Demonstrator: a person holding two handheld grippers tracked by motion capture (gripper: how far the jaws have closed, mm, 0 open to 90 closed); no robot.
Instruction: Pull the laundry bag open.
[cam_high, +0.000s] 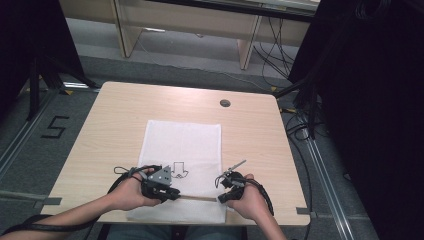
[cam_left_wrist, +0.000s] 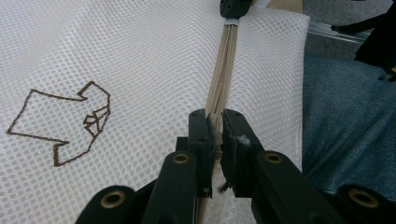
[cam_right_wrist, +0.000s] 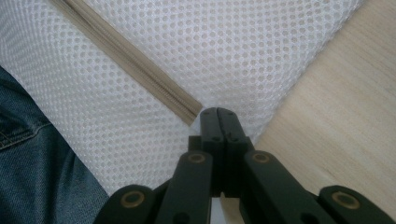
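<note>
A white mesh bag (cam_high: 182, 145) lies flat on the wooden table (cam_high: 115, 125), with a beige zipper (cam_high: 197, 198) running across its near end. My left gripper (cam_high: 175, 192) is shut on the zipper (cam_left_wrist: 223, 65); its jaws (cam_left_wrist: 215, 123) pinch the beige strip between them. My right gripper (cam_high: 222, 197) holds the zipper's other end at the bag's right edge. In the right gripper view its jaws (cam_right_wrist: 218, 114) are pressed together where the zipper (cam_right_wrist: 130, 60) ends. The zipper runs straight between the two grippers, and the right gripper (cam_left_wrist: 236, 7) shows at its far end.
A brown outline drawing (cam_left_wrist: 65, 123) is printed on the bag left of the zipper. A cable hole (cam_high: 225, 103) sits at the table's far side. The person's jeans (cam_left_wrist: 345, 121) lie just past the near table edge. Bare wood (cam_right_wrist: 336, 116) borders the bag's right side.
</note>
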